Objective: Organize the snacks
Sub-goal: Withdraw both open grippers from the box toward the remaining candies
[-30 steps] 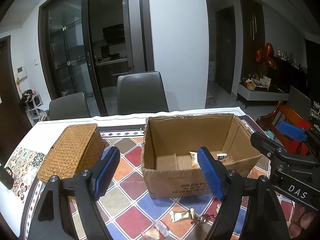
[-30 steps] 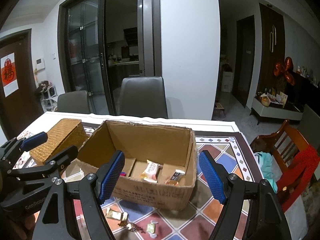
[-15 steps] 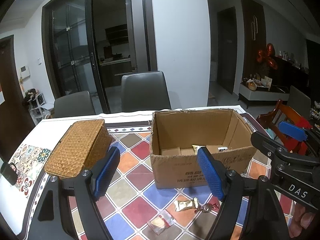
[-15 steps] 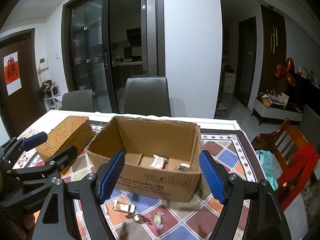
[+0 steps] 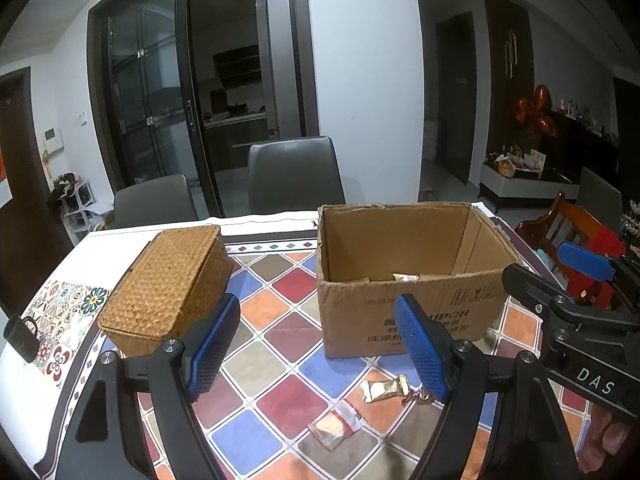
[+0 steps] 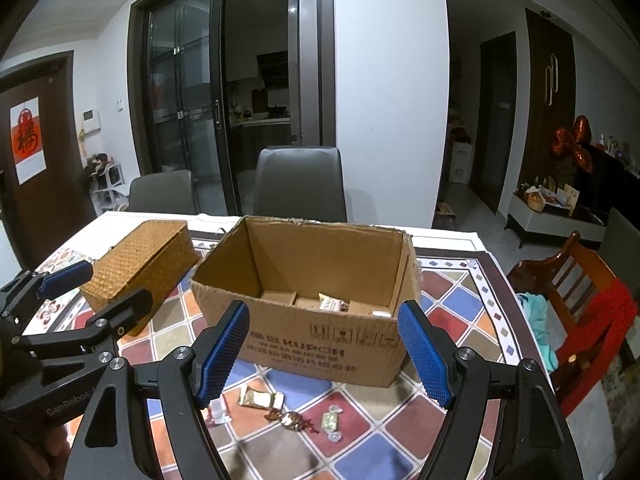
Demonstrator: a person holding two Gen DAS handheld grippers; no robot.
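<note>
Tablecloth snacks: right view alone shows green candy; both grippers (left, right) gape wide, empty.

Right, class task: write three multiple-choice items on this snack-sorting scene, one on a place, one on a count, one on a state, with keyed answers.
1. Where do the loose wrapped snacks lie?
A. on the wicker basket
B. on the table in front of the cardboard box
C. on a chair

2. How many grey chairs stand behind the table?
A. two
B. four
C. none

3. How are both grippers?
A. shut on a snack
B. shut, holding nothing
C. open, holding nothing

Answers:
1 B: the snacks lie before the cardboard box.
2 A: two grey chairs show.
3 C: left gripper and right gripper stand wide apart.
</note>
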